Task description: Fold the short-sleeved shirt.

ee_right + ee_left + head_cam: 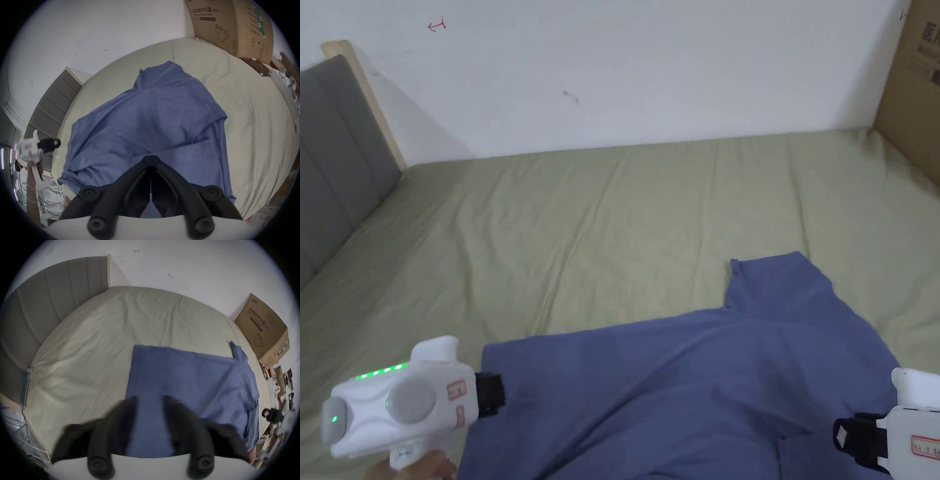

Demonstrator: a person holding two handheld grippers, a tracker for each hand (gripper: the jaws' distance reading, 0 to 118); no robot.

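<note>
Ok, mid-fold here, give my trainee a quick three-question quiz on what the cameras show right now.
1. True or false: the left gripper has its jaws apart over the blue shirt.
2. Multiple choice: the right gripper has its jaws A) wide apart B) closed together C) hidden.
3. Short answer: what stands at the bed corner beyond the shirt's raised sleeve?

Key: 1 true. 2 B; whether cloth is pinched cannot be told. 3 a cardboard box.
</note>
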